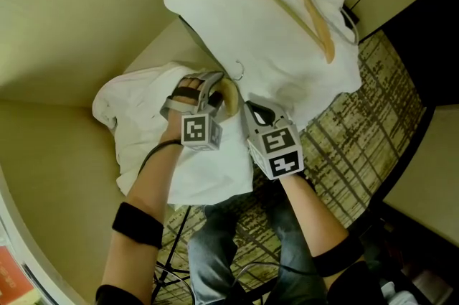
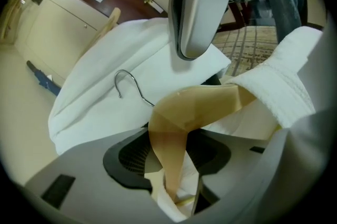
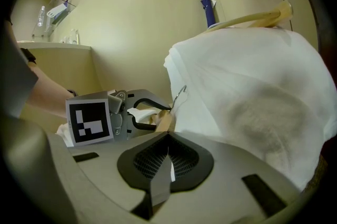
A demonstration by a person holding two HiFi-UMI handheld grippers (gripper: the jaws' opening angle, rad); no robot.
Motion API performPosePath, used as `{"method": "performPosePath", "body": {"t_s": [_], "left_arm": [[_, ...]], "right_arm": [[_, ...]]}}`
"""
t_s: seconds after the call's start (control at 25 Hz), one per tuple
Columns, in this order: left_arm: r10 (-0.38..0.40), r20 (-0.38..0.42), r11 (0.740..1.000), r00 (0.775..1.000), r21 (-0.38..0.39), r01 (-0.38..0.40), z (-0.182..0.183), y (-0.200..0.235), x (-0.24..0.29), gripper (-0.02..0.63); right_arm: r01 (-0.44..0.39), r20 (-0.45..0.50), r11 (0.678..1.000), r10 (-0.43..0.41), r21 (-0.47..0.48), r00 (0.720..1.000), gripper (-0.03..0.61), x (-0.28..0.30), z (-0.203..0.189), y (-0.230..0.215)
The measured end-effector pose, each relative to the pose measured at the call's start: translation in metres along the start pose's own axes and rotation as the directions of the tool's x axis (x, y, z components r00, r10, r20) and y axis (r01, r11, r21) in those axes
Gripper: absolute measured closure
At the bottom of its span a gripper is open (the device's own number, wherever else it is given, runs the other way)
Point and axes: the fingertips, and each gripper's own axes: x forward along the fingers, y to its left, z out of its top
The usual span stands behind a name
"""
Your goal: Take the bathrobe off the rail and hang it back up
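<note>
Currently, the left claw [image 1: 215,96] is narrowed onto the neck of the wooden hanger [image 2: 184,112], with a fold of white towelling caught between the pads beside the wood. This grip is taken just below the metal hook [image 2: 126,82], and holding there leaves the hook free and pointing upward for the rail. The bathrobe [image 1: 136,117] that belongs to this hanger is off the rail. It hangs bunched below and to the left of the claw, close against the cream wall, and its weight is carried by the hanger rather than by the cloth. The right claw [image 1: 254,112] sits just beside the left one with its jaws together. A thin grey strip shows at the seam, but no robe or hanger is held, so this claw appears to stand by as a support. A second robe [image 1: 265,31] on a second hanger [image 1: 315,16] lies just behind the hook, draped above the patterned carpet [image 1: 373,102]. No rail is in view. The step in hand is judged to be securing the hanger before lifting it back, and the hook could catch on the second robe.
</note>
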Motion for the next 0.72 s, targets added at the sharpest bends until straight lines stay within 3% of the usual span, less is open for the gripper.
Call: {"method": "performPosePath", "body": {"t_s": [0.12,0.24,0.52,0.72], "left_arm": [[0.036,0.001,0.994,0.999,-0.105,-0.036,0.002,0.016,-0.015,0.403],[0.103,-0.018,0.971,0.995,-0.217,-0.104,0.000,0.040,-0.037,0.403],[0.214,-0.096,0.927,0.972,-0.292,-0.234,-0.007,0.107,-0.117,0.403],[0.305,-0.162,0.874,0.938,-0.344,-0.344,-0.011,0.166,-0.197,0.405]], "right_arm": [[0.018,0.003,1.000,-0.018,0.000,1.000,0.561,-0.006,0.002,-0.004],[0.031,0.007,0.999,-0.031,-0.008,1.000,0.561,-0.019,0.010,-0.003],[0.006,0.074,1.000,-0.004,-0.030,0.997,0.561,-0.069,0.097,0.032],[-0.014,0.112,0.998,0.021,-0.063,0.993,0.561,-0.111,0.164,0.069]]}}
